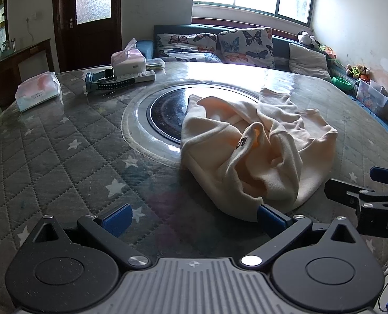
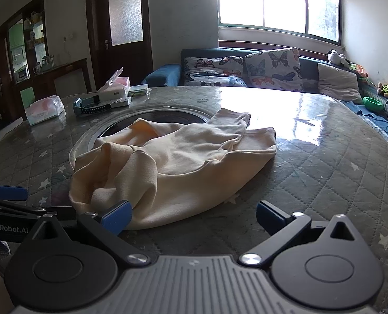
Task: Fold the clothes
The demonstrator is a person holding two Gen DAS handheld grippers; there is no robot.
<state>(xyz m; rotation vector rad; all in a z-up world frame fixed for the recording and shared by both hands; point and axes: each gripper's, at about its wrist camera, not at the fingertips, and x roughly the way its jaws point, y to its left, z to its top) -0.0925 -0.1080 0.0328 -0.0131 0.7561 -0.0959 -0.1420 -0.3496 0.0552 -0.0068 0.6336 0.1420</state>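
Observation:
A cream garment (image 1: 256, 146) lies crumpled on the round table, partly over the dark centre disc; it also shows in the right wrist view (image 2: 178, 167). My left gripper (image 1: 194, 219) is open just before the garment's near edge, its right fingertip touching the cloth. My right gripper (image 2: 194, 217) is open at the garment's near edge, its left fingertip against the cloth. The right gripper shows at the right edge of the left wrist view (image 1: 377, 196). The left gripper shows at the left edge of the right wrist view (image 2: 8, 198).
The table (image 1: 63, 157) has a grey quilted star cover under glass. Tissue packs (image 1: 38, 90), a tissue box (image 1: 128, 61), a remote and a watch (image 1: 107, 79) sit at its far left. A sofa with butterfly pillows (image 1: 246, 45) stands behind.

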